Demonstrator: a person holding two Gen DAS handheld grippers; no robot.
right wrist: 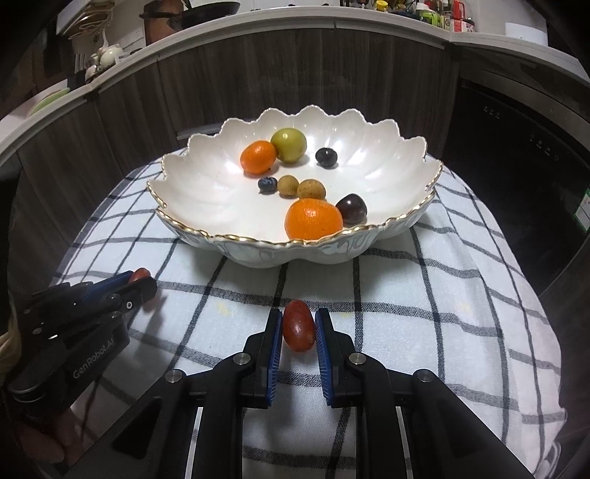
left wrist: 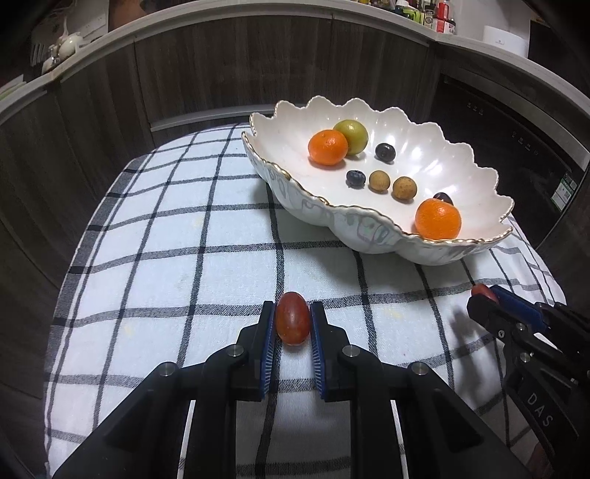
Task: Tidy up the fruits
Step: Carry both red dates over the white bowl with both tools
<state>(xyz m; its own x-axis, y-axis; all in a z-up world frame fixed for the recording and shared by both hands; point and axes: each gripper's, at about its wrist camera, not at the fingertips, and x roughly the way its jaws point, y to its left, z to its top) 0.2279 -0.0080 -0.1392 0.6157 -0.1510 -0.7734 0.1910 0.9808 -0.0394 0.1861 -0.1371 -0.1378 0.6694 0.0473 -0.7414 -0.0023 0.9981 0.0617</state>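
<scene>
A home kitchen: curved counter (right wrist: 295,27) with bottles (right wrist: 438,14), a pan (right wrist: 210,9), teapot (right wrist: 108,53), dark wood cabinets (right wrist: 295,73) below.

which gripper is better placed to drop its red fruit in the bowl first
Right, probably. The right gripper faces the white bowl head on, while the left gripper sees it off to its right. Both grip red fruits.

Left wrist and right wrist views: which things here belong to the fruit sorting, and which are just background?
Job:
- left tool, shut on a red grape
- right tool, shut on another red grape
- white bowl with oranges, blueberries, green fruit

Background:
- checked cloth
- counter bottles
- teapot
</scene>
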